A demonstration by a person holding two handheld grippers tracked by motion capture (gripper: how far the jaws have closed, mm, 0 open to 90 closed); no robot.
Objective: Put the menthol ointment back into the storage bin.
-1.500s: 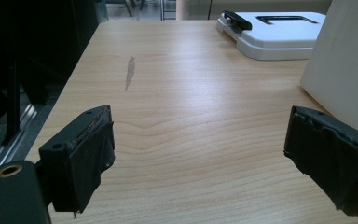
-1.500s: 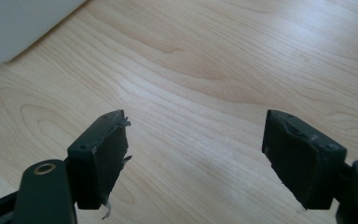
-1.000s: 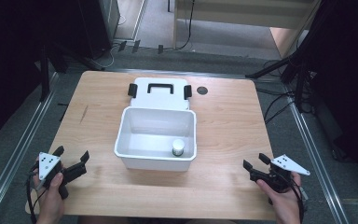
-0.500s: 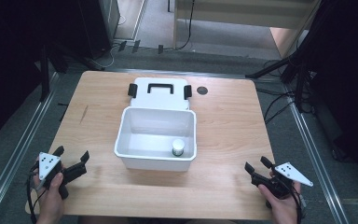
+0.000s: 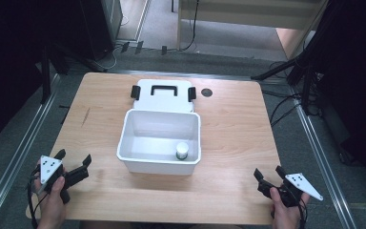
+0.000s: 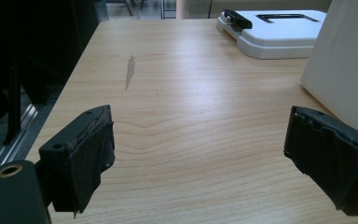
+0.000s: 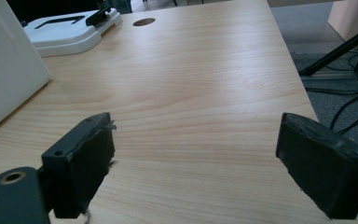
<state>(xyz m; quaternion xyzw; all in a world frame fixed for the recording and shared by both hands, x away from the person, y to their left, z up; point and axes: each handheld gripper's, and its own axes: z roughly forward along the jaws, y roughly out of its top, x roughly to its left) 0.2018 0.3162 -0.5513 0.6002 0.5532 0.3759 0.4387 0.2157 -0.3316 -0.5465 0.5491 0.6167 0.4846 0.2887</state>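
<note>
Over at the near-left corner of the wooden table the left gripper sits low in the person's hand, its jaws spread wide and holding nothing, angled toward the middle as though parked clear of the work. In the centre stands a white bin, open at the top, with a small white-capped jar upright inside, close to its near-right corner. The bin's lid, with a black handle and black side clips, lies flat on the table just behind the bin, touching or nearly so, presumably set there to leave the opening free. A dark round hole marks the tabletop beside the lid. At the near-right corner the right gripper likewise waits, jaws apart and empty, well away from the bin.
</note>
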